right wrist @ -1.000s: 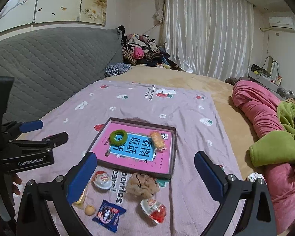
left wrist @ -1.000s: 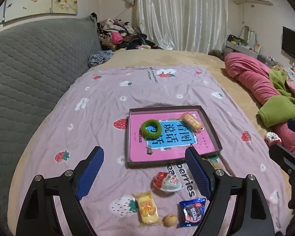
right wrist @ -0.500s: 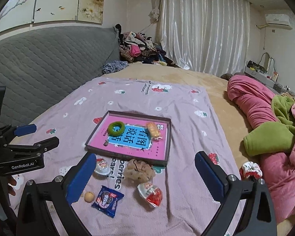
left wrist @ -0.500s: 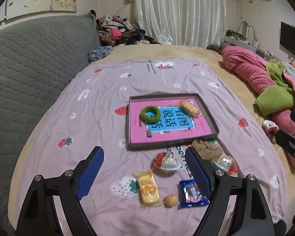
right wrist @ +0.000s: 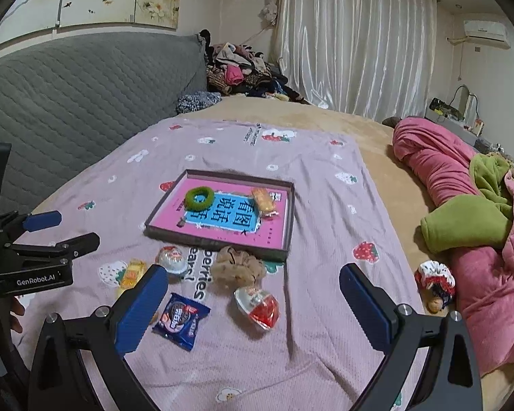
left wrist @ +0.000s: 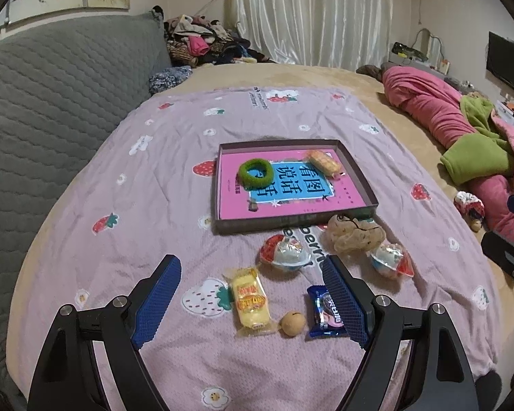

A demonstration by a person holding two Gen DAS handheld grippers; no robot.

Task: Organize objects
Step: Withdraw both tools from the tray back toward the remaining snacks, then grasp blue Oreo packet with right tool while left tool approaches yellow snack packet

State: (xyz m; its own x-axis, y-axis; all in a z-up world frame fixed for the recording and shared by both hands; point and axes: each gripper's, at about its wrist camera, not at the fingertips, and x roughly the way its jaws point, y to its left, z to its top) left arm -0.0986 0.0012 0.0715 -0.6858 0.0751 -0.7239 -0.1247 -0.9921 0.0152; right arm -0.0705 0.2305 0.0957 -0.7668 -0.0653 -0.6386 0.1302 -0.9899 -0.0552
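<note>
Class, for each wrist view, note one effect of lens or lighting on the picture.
Left wrist view: fisheye bends the lilac strawberry blanket into a dome, corners black. Right wrist view: the white satin curtain shines with glare; the shallow brown tray stays sharp.

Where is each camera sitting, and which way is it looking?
Left wrist view: sits on the left gripper, looking forward and down at the bed; its open jaws show, with the right gripper's edge.
Right wrist view: sits on the right gripper, aimed likewise; its open jaws show, plus the left gripper.
Both share the tray, green ring and blue packet.
</note>
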